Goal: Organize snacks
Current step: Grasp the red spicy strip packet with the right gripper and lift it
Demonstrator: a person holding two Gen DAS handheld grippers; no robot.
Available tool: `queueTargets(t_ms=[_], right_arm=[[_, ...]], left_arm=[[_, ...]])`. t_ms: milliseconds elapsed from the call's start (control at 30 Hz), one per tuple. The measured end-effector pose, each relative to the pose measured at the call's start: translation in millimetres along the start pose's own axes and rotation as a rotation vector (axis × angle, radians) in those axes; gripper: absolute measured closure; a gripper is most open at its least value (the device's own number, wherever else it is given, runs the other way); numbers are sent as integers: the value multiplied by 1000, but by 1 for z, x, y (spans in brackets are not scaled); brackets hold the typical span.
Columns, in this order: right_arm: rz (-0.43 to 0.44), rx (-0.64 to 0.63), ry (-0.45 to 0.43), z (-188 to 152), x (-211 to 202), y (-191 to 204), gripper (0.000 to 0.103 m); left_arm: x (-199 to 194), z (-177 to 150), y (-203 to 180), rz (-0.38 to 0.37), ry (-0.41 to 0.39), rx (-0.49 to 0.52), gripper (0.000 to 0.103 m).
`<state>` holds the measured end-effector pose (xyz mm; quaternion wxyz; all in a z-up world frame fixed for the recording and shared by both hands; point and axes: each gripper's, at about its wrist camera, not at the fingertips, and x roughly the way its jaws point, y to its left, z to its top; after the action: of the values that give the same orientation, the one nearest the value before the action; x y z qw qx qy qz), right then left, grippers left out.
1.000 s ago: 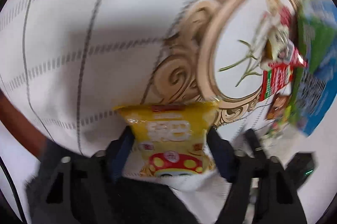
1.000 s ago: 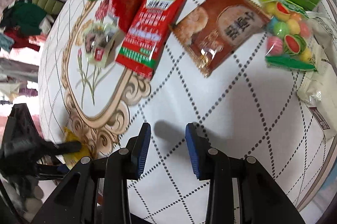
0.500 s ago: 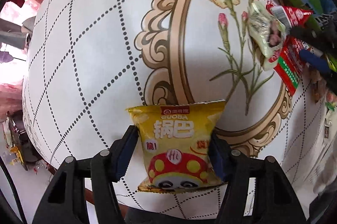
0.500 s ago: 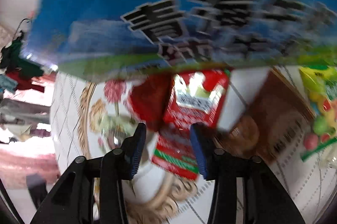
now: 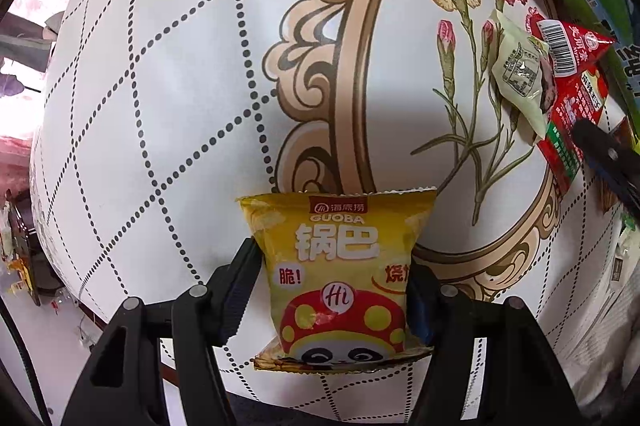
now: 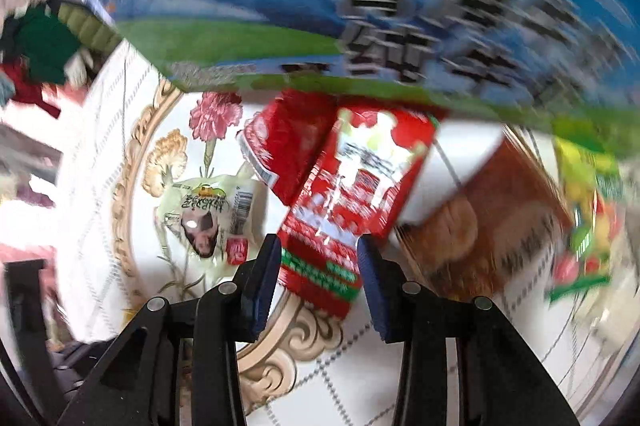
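Observation:
My left gripper (image 5: 334, 290) is shut on a yellow rice-crisp packet (image 5: 340, 274), held upright above the white patterned table (image 5: 160, 106). My right gripper (image 6: 318, 266) has its jaws closing to a narrow gap. The near end of a long red packet (image 6: 352, 186) shows between its fingers, flat on the table. Blur hides whether the pads touch it. In the left wrist view that red packet (image 5: 568, 122) lies at the far right, with a dark finger of the right gripper (image 5: 600, 150) over its end.
A pale green packet (image 6: 204, 210) and a small red packet (image 6: 280, 146) lie left of the long one. To its right are a brown packet (image 6: 488, 226) and a bag of coloured sweets (image 6: 588, 206). A blue-and-green carton (image 6: 360, 6) stands behind them.
My right gripper has moved forward from bare tabletop to the long red packet, close to the carton. My left gripper has turned and shifted, the yellow packet still in it.

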<state>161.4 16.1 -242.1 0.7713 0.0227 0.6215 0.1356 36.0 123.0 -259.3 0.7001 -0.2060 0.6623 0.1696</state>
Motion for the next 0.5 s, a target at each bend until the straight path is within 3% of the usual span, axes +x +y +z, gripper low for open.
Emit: queueTargets(t_ms=[167,233,300,367,500], right_arm=[[51,199,11,8,6,-31,54],[66,232,-8,17,13,-26,42],[51,212,-15,24,17,-18,22],[-46,152,-2,29,28,0,22],[-153,22,-25,23,37,22,32]], left_arm=[[7,4,13,-8,6,-10,41],[9,3,16,-12,7,-14,41],[4,3,20,-13,10,-17,40],[3,0,22,-12,12,-16,40],[6,-5,23,-11,12,-9,40]])
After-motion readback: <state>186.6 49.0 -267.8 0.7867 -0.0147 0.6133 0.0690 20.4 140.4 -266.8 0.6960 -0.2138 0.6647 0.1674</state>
